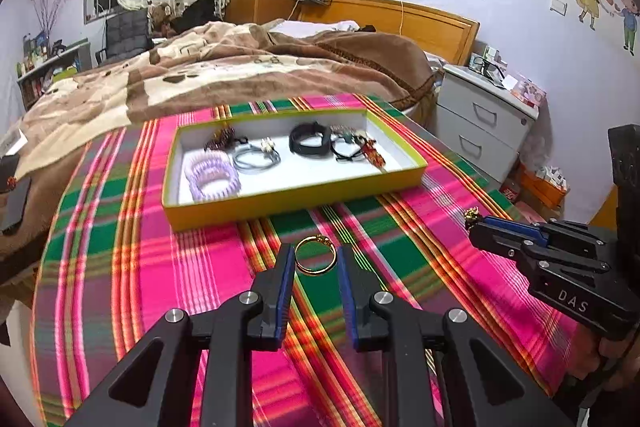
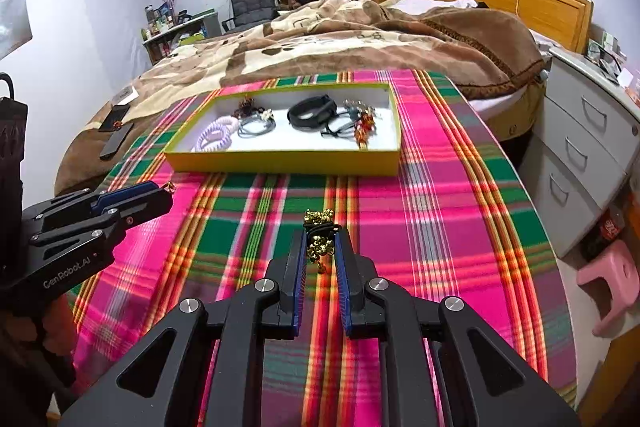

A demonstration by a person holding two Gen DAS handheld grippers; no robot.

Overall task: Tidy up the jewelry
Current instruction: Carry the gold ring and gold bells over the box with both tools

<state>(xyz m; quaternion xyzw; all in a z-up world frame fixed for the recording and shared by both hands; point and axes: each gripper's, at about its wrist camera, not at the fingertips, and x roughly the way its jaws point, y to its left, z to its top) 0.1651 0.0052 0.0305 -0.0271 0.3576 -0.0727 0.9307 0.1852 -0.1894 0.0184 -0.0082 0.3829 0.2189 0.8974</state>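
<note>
A gold ring [image 1: 315, 254] sits between the fingertips of my left gripper [image 1: 315, 255], which is closed on it just above the plaid cloth; its edge shows in the right wrist view [image 2: 171, 187]. My right gripper [image 2: 320, 241] is closed on a black hair tie with gold bells [image 2: 318, 235], also visible in the left wrist view [image 1: 472, 214]. A yellow-rimmed white tray [image 1: 294, 201] [image 2: 280, 163] holds a purple coil band [image 1: 212, 175], grey ties [image 1: 256, 157], a black band [image 1: 310, 141] and red beaded pieces [image 1: 370, 151].
The plaid cloth [image 1: 160, 267] covers the table in front of a bed with a brown blanket [image 1: 240, 67]. A white drawer unit [image 2: 580, 147] and a pink stool [image 2: 612, 279] stand at the right. A phone [image 2: 116, 137] lies on the bed's edge.
</note>
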